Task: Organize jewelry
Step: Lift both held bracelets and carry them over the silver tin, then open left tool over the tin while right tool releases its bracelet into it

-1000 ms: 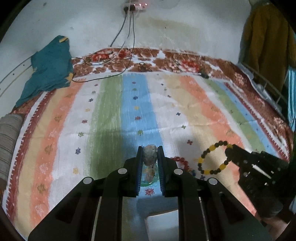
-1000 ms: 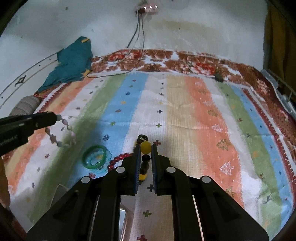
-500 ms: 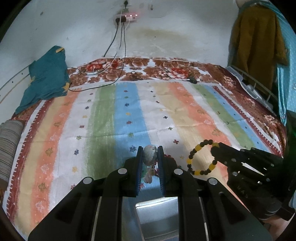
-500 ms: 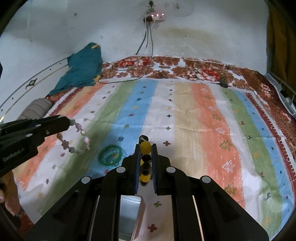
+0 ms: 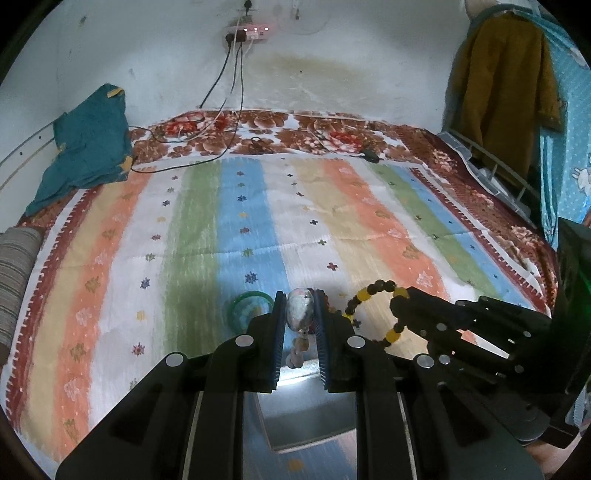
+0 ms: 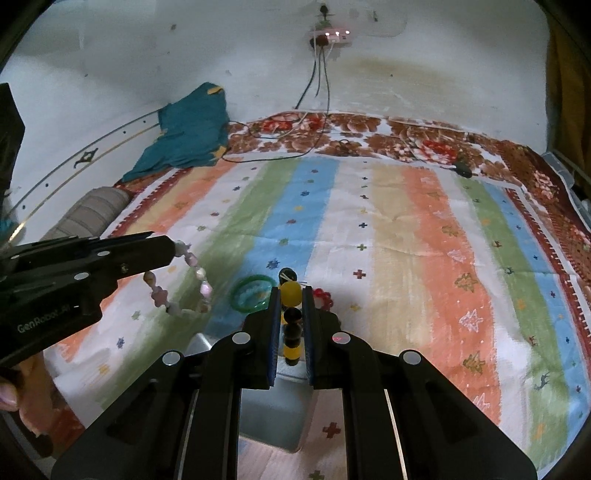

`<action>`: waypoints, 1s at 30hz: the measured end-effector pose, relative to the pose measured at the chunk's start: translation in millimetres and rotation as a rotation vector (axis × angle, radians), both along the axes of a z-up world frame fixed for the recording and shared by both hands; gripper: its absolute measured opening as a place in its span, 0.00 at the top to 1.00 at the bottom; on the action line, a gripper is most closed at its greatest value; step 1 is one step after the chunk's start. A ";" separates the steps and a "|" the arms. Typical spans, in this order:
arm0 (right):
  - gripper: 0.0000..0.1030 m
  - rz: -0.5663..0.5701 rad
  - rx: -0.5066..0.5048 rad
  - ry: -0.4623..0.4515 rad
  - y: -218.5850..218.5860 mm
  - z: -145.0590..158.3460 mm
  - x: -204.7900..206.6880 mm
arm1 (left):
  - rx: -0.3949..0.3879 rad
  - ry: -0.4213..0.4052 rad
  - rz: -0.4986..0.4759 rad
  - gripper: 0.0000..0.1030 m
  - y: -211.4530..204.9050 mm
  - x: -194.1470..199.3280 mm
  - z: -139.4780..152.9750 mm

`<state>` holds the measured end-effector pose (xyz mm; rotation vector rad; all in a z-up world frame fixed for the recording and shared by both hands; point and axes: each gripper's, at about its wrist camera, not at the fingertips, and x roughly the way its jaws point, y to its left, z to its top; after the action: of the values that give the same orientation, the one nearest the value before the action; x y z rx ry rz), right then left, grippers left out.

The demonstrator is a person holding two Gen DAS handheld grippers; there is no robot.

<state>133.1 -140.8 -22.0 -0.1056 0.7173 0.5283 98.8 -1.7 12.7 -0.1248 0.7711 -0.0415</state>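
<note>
Both bracelets hang above the bed: left hand-held gripper (image 5: 301,317) clamps the pink-bead bracelet (image 6: 184,282), right hand-held gripper (image 6: 290,308) the yellow-and-black one (image 5: 373,314); the metal box (image 6: 273,410) sits just below, near edge.

Both cameras sit just behind their own gripper fingers, looking forward and downward across a striped bedspread (image 5: 258,206) toward the far wall (image 5: 332,66). The left view looks from slightly left, with the right gripper (image 5: 400,301) entering at its right edge. The right view looks from slightly right, with the left gripper (image 6: 171,249) entering at its left edge. Both share the bedspread, the green bangle (image 5: 248,308) and the wall socket (image 6: 332,35).
</note>
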 end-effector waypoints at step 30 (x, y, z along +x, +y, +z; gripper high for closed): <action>0.62 -0.080 0.002 0.086 -27.0 -14.4 -11.3 | 0.000 0.015 0.035 0.63 4.1 -33.7 -4.5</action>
<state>121.9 -167.8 -36.3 -0.0519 0.8019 0.4594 65.2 2.4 8.2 -0.1384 0.7841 -0.0070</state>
